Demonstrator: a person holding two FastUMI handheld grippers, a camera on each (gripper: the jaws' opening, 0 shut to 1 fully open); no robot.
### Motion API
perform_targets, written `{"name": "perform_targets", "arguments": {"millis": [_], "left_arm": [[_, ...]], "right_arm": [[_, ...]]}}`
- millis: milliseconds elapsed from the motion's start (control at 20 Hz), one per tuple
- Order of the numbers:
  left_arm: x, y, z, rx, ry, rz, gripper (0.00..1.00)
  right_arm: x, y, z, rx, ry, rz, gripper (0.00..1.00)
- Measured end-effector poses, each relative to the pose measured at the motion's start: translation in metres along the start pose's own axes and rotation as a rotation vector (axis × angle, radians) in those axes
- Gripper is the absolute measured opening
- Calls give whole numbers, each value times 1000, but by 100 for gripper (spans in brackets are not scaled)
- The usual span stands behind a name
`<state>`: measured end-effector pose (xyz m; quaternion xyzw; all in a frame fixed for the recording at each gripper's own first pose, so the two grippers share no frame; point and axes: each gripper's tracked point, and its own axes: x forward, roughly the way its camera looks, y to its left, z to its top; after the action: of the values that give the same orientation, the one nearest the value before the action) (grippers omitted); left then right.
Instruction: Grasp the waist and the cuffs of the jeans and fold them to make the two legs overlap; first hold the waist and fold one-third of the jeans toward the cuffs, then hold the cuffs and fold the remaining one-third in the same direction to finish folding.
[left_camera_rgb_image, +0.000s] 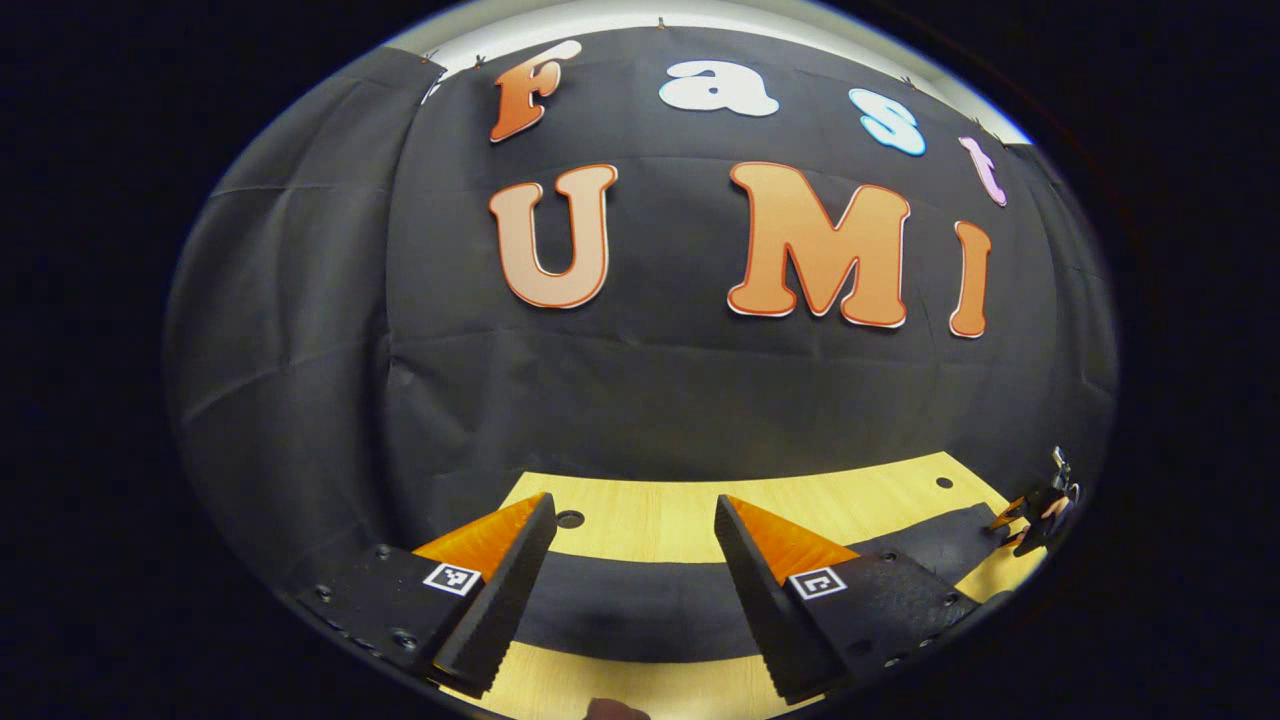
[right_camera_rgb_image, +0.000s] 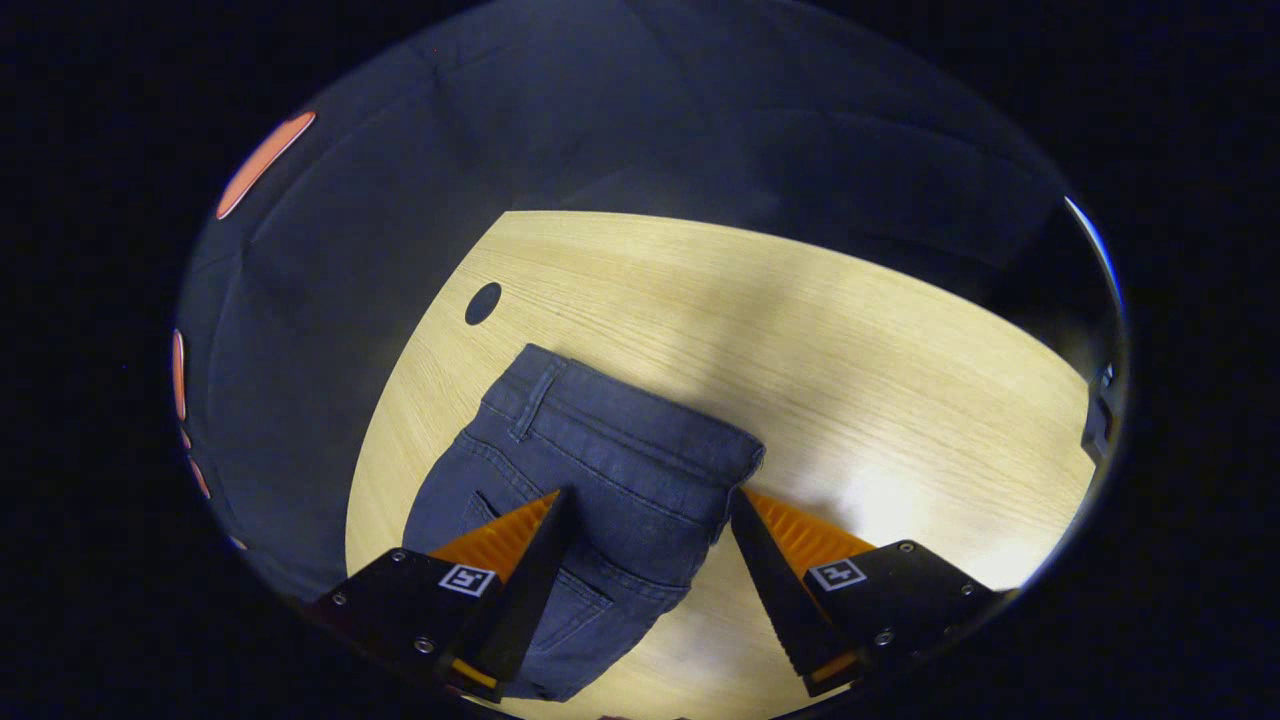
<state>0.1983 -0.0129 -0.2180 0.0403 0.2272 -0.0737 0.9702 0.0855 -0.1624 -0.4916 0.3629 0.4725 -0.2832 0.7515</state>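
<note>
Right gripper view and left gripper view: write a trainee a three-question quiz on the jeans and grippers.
1. True or false: the right gripper is shut on the jeans.
2. Which end of the jeans lies between the right gripper's fingers: A waist, B cuffs?
3. In the left gripper view, what does the dark band of jeans between the left gripper's fingers lie on?

Key: 1 false, its fingers are spread. 2 A. 3 the wooden table.

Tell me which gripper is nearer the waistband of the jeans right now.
Right. The right gripper hangs open just above the waistband of the jeans, fingers straddling it. The left gripper is open over another stretch of dark fabric on the table.
</note>
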Motion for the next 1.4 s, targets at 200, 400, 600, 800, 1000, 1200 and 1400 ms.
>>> {"name": "perform_targets", "arguments": {"millis": [200,400,600,800,1000,1200,1400], "left_arm": [[5,-27,-13,11,43,-28,96],[-2,-46,-22,28,77,-46,92],[-9,-56,-11,44,34,-56,96],[-19,-67,-2,87,-7,-103,92],[-30,-61,-4,77,-22,-150,92],[-40,-39,-9,42,-24,-153,92],[-42,-13,-17,20,-10,-143,92]], "right_arm": [[-1,7,-9,105,34,81,72],[-7,19,-2,153,-7,162,31],[-33,44,5,135,-57,221,18],[-70,63,7,40,-149,253,17],[-124,105,-6,-81,-222,308,17],[-153,160,-39,-215,-262,347,17],[-177,194,-80,-325,-266,378,17]]}}
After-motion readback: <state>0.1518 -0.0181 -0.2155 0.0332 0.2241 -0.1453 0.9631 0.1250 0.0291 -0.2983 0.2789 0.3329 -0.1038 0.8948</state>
